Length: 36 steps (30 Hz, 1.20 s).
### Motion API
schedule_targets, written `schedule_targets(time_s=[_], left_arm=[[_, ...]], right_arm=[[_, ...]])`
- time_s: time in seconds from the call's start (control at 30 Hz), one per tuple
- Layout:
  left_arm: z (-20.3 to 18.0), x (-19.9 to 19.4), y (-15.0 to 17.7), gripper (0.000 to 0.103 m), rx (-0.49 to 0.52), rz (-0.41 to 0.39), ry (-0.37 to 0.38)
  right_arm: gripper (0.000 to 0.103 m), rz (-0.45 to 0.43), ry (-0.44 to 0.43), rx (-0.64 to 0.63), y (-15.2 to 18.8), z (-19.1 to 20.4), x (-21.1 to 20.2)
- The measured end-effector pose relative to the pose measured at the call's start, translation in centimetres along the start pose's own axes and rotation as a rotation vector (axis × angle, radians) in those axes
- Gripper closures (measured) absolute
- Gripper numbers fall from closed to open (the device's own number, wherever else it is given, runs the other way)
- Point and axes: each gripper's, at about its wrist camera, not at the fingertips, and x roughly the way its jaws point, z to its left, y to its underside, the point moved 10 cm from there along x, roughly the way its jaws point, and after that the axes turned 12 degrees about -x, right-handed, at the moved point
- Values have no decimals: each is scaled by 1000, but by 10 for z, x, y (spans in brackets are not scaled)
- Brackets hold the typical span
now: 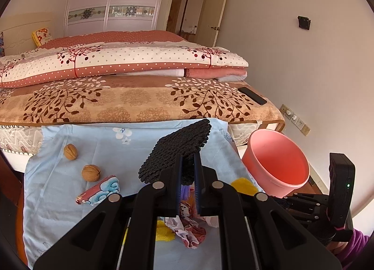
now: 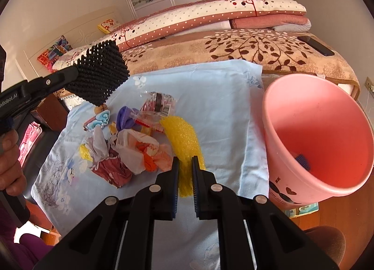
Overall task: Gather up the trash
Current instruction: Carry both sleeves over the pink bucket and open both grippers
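Trash [image 2: 131, 143] lies heaped on the blue cloth [image 2: 222, 106], just left of the pink bucket [image 2: 327, 176]. We judge the sweep should run low toward the bucket mouth — slowly, so wrappers don't scatter. Left gripper [image 1: 187, 169] is clamped on the black brush [image 1: 177, 148], held above the pile. Right gripper [image 2: 185, 165] — jaws narrowly apart, holding nothing, over the yellow foam [image 2: 182, 139].

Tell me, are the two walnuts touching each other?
Apart. The left wrist view shows a strip of the blue cloth between the upper walnut and the lower walnut.
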Motion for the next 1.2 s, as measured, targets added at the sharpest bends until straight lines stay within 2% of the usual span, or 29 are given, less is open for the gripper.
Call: schedule_targets(time_s=[0.27, 0.5, 0.87, 1.2], left_arm=[[-34, 7, -1, 94, 35, 4, 55], [-75, 15, -1, 94, 77, 8, 130], [-145, 38, 10, 94, 129, 51, 250], [-196, 69, 31, 94, 175, 117, 304]], right_arm=[[93, -99, 60, 90, -20, -40, -31], [93, -146, 131, 166, -24, -81, -51], [93, -166, 216, 264, -9, -134, -70], [93, -168, 282, 320, 4, -167, -76]])
